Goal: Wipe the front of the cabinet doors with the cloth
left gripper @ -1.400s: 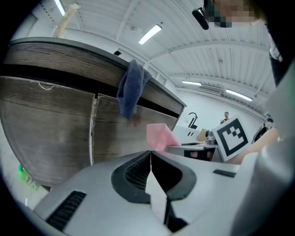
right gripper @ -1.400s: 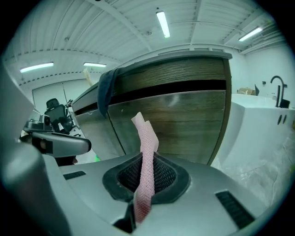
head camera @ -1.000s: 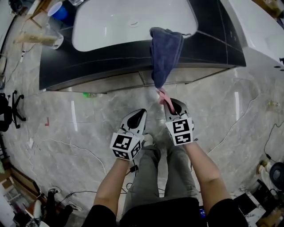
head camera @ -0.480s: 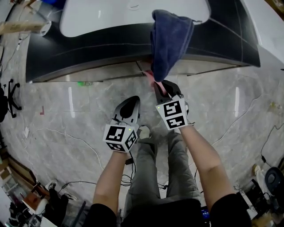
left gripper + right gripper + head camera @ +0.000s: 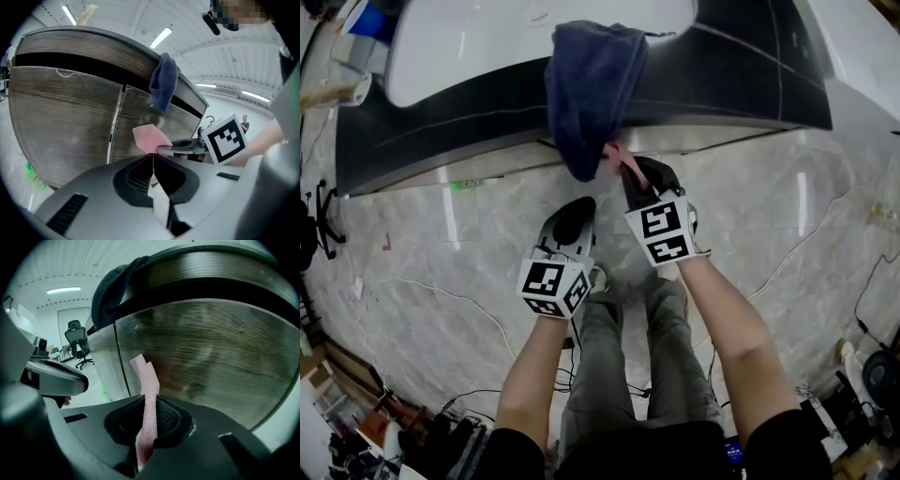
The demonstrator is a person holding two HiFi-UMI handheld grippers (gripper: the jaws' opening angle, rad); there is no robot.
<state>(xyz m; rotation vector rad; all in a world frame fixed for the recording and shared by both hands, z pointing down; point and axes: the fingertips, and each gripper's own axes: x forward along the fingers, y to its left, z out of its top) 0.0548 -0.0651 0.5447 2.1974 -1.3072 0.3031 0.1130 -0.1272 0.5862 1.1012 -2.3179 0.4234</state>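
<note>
With the right hand-held gripper (image 5: 147, 401), pinching a narrow fold of the pink cloth (image 5: 146, 378) tight between the jaws and holding it up just in front of the cabinet doors (image 5: 211, 357), beside the seam between them; not being able to tell whether it is touching the wood. With the left hand-held gripper (image 5: 152, 157), clenching on nothing, hanging farther out from the cabinet doors.

Judging the wiping as barely beginning.

Running several risks from here:
- Presenting only a thin strip of cloth beyond the jaws, so that pressing in could be bringing the hard jaw ends against the cabinet doors, scraping rather than wiping.
- Dragging sideways on so small a bite, and so possibly pulling the pink cloth out of the grip.
- Working right under a blue towel (image 5: 591, 84) draped from the tabletop (image 5: 750, 70) over the top of the cabinet doors, where sweeping upward could be snagging it and tugging it down.
</note>
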